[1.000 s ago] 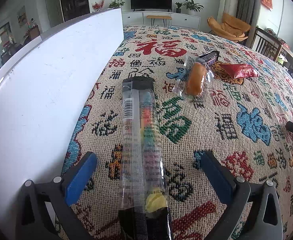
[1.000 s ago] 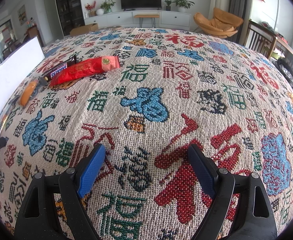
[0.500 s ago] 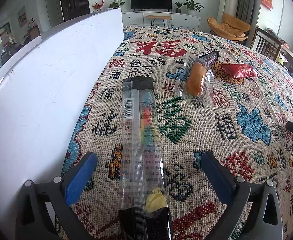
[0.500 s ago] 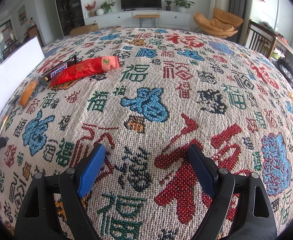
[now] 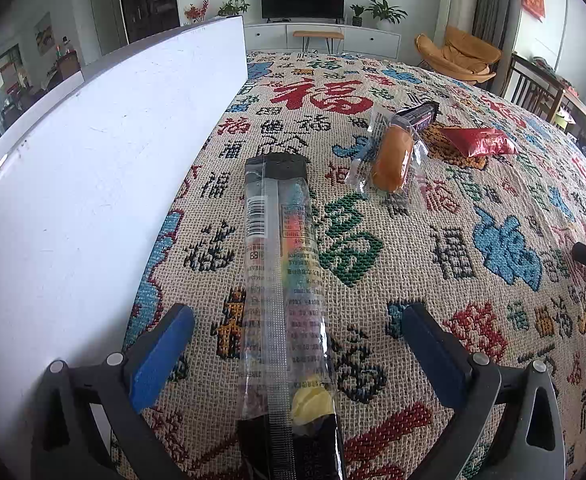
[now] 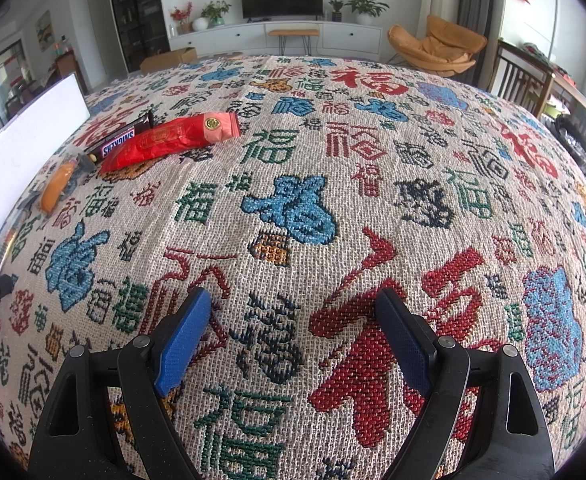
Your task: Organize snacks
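The left tongs stand spread wide over the patterned cloth on the desk, and the long clear candy packet lies lengthwise between their blue pads, running from under the camera away toward the room, touching neither pad, with the white box wall just beside it on the left. Beyond it lie a wrapped orange bun, a Snickers bar and a red packet, close together. The right tongs are also spread wide, holding nothing, well apart from these snacks.
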